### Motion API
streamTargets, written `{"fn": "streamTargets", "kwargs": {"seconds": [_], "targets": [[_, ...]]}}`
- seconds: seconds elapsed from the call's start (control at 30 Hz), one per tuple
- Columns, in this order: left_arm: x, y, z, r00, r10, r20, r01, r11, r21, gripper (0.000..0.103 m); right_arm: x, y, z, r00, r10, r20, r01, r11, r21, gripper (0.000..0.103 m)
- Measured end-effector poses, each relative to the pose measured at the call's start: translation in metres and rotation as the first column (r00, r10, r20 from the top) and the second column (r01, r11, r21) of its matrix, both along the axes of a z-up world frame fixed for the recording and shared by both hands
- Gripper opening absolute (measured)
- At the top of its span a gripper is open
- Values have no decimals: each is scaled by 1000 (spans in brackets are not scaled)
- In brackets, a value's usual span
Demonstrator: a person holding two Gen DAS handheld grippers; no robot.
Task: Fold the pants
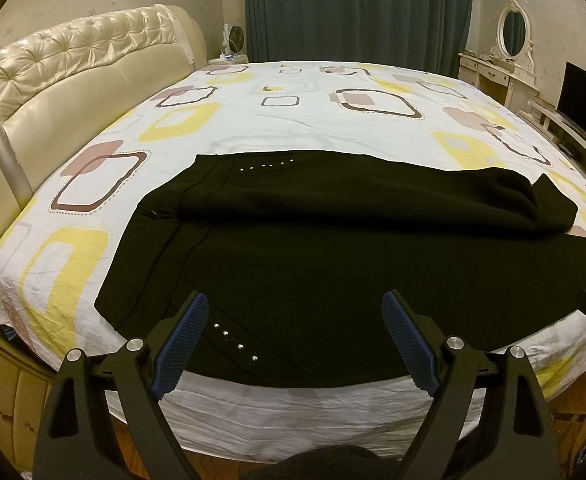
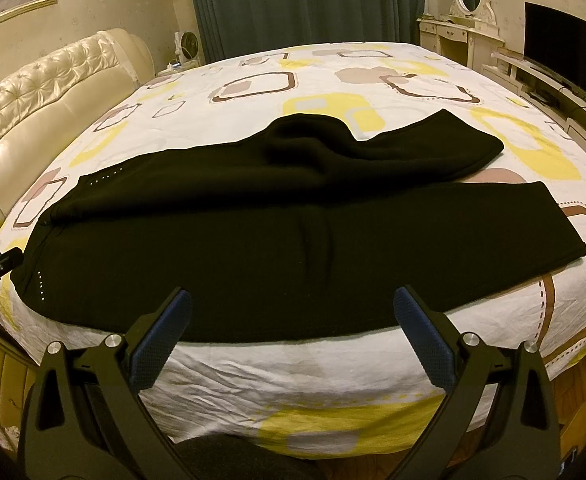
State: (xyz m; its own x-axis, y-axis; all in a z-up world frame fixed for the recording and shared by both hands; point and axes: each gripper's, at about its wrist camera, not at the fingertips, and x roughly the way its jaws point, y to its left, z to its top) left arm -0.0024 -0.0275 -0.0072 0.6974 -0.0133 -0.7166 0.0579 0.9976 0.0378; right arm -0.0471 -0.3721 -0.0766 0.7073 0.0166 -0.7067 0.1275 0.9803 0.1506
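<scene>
1. We hold the left gripper [image 1: 295, 312] and right gripper [image 2: 293, 308] spread wide, gripping nothing.
2. Black pants [image 1: 333, 256] lie across the patterned bed [image 1: 253, 120] at 12 o'clock.
3. Headboard [image 1: 73, 80] at 10; television [image 2: 565, 48] at 2.

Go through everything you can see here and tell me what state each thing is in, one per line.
Pants: spread on the bed, legs lying apart, far leg rumpled, not yet folded.
Left gripper: open, holding nothing, at the waist end.
Right gripper: open, holding nothing, over the near leg's edge.
Sheet: wrinkled along the near edge.
Curtain: drawn shut.
TV: screen dark.
</scene>
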Motion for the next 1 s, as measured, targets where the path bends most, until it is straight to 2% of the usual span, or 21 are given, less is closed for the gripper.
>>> {"fn": "streamTargets", "kwargs": {"seconds": [0.73,0.83,0.93,1.0], "targets": [[-1,0,-2,1000,-14,-14,14,1000,-8,88,1,3,2,1000,28,-4,-28,1000,10,101],[2,1,0,998,-53,-41,52,998,-31,88,2,2,10,998,62,-3,-62,997,37,101],[16,15,8,988,-124,-90,113,986,-119,88,12,0,23,990,138,16,-139,987,78,101],[32,28,13,981,-161,-112,145,980,-136,88,29,-3,37,978,205,49,-209,972,105,101]]}}
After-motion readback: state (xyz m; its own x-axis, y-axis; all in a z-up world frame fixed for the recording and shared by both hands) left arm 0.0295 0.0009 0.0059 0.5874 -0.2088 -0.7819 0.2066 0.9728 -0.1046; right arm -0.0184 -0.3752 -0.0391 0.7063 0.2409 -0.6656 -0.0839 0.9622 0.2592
